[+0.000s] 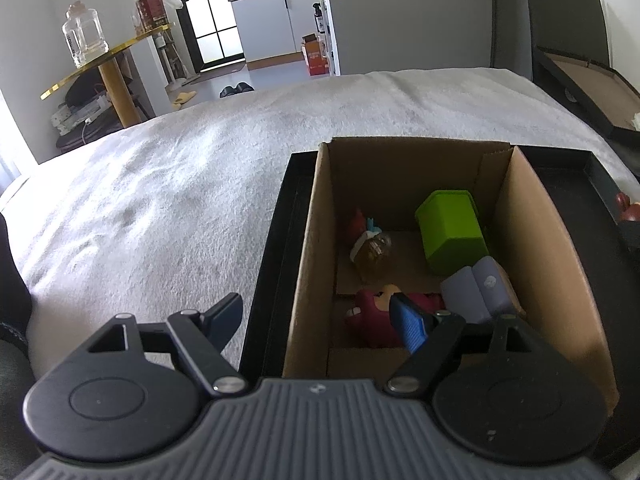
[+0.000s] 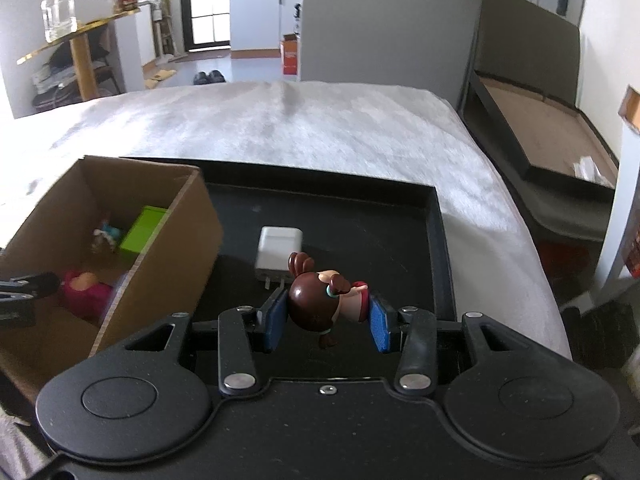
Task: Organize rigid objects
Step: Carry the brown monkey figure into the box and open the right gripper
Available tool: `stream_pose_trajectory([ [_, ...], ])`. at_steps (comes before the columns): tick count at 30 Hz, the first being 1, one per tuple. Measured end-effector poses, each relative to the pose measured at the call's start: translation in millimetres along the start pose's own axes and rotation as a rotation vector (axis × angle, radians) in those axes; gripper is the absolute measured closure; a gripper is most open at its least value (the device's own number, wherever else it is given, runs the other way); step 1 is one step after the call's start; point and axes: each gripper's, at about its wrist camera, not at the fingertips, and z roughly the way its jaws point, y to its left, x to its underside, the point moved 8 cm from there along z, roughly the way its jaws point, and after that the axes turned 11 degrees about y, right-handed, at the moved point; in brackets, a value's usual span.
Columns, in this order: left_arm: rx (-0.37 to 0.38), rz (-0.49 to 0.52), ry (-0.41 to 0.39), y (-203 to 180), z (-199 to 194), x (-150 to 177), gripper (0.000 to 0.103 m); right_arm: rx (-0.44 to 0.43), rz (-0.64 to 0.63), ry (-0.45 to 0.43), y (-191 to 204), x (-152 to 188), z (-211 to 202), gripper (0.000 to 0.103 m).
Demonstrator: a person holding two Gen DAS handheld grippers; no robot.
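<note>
One doll figurine point(image 2: 325, 300) in the right claw point(image 2: 326, 320); one white charger point(image 2: 279, 249) on tray point(image 2: 440, 240).

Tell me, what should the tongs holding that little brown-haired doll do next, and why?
Probably carry it left over the cardboard box and let go. The right tongs already grip the doll above the black tray, and other toys lie in that box.

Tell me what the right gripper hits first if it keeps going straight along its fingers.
Probably the white charger on the black tray, just beyond the doll that the right gripper holds; depth is unclear.
</note>
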Motion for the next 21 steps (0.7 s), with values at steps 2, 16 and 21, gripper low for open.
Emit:
stream_pose_trajectory([
  [2, 0.005, -0.002, -0.002, 1.2, -1.3, -0.5, 0.024, -0.016, -0.016, -0.016, 5.9, -2.5, -5.1, 0.061],
  [16, 0.053, -0.021, -0.010, 8.5, -6.2, -0.8, 0.024, -0.156, -0.108, -0.188, 48.7, -35.2, -45.0, 0.061],
  [21, 0.066, -0.031, -0.011, 11.6, -6.5, -0.4, 0.027, -0.181, -0.143, -0.194, 68.1, -43.5, -46.9, 0.061],
])
